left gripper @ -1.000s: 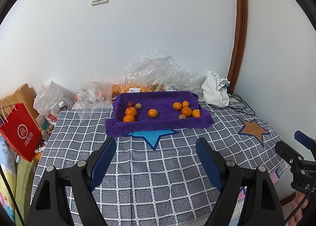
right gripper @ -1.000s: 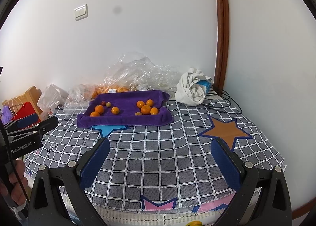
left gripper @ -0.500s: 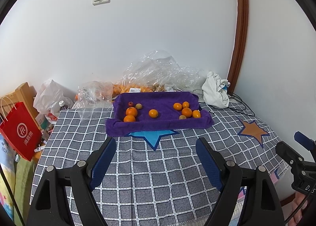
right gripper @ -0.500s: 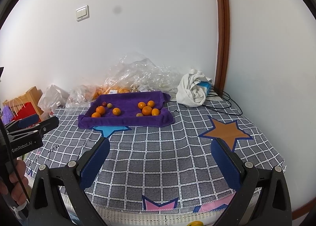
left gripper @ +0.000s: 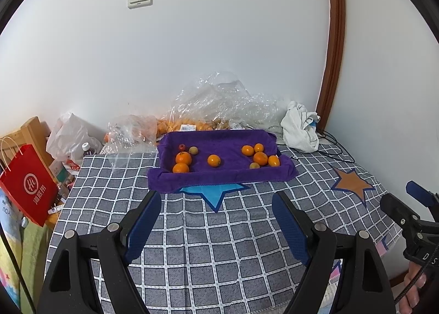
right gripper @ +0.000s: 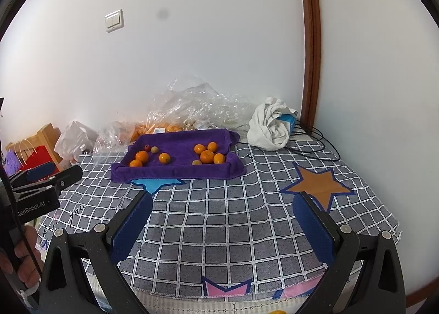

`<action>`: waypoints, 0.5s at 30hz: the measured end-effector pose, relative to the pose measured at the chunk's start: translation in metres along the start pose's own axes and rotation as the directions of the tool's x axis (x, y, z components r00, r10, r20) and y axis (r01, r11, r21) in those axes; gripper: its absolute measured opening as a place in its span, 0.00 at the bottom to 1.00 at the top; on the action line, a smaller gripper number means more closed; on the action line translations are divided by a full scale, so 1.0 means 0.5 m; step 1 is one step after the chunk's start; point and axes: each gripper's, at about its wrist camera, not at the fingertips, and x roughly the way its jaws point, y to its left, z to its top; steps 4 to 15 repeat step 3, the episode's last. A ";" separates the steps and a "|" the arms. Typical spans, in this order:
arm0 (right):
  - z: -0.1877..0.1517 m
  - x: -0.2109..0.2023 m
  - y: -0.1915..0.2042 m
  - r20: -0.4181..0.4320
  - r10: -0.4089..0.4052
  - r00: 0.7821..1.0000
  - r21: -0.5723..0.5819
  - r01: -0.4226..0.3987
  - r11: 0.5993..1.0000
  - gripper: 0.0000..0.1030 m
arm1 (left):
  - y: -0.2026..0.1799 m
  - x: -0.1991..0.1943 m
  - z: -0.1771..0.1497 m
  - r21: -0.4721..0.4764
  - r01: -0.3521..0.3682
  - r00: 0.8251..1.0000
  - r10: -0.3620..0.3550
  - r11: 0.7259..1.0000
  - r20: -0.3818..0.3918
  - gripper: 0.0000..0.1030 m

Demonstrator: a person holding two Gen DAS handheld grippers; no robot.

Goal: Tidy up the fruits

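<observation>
A purple cloth tray [left gripper: 219, 175] [right gripper: 175, 171] lies at the far side of a checked cloth. Several oranges sit in it: a left group [left gripper: 183, 158] [right gripper: 141, 156], a single one in the middle [left gripper: 214, 160] [right gripper: 164, 158], and a right group [left gripper: 260, 158] [right gripper: 207, 156]. A small red fruit [left gripper: 181, 146] and a brownish one [left gripper: 193, 150] lie at the tray's back left. My left gripper [left gripper: 216, 201] stands open, well short of the tray, with nothing between its fingers. Equally open and bare, my right gripper [right gripper: 222, 201] hovers over the checked cloth.
Clear plastic bags [left gripper: 219, 105] holding more oranges lie behind the tray by the wall. A crumpled white cloth [left gripper: 300, 127] and cables sit at the back right. A red paper bag [left gripper: 27, 190] and clutter stand at the left edge. A hand [right gripper: 24, 259] holds the left gripper.
</observation>
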 end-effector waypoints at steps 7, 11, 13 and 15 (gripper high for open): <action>0.002 0.010 0.001 -0.004 0.003 1.000 -0.003 -0.003 1.000 0.98 | 0.003 0.009 0.004 0.003 0.003 1.000 -0.003 1.000 0.001 0.79; 0.002 0.010 0.001 -0.004 0.003 1.000 -0.003 -0.003 1.000 0.98 | 0.003 0.009 0.004 0.003 0.003 1.000 -0.003 1.000 0.001 0.79; 0.002 0.010 0.001 -0.004 0.003 1.000 -0.003 -0.003 1.000 0.98 | 0.003 0.009 0.004 0.003 0.003 1.000 -0.003 1.000 0.001 0.79; 0.002 0.010 0.001 -0.004 0.003 1.000 -0.003 -0.003 1.000 0.98 | 0.003 0.009 0.004 0.003 0.003 1.000 -0.003 1.000 0.001 0.79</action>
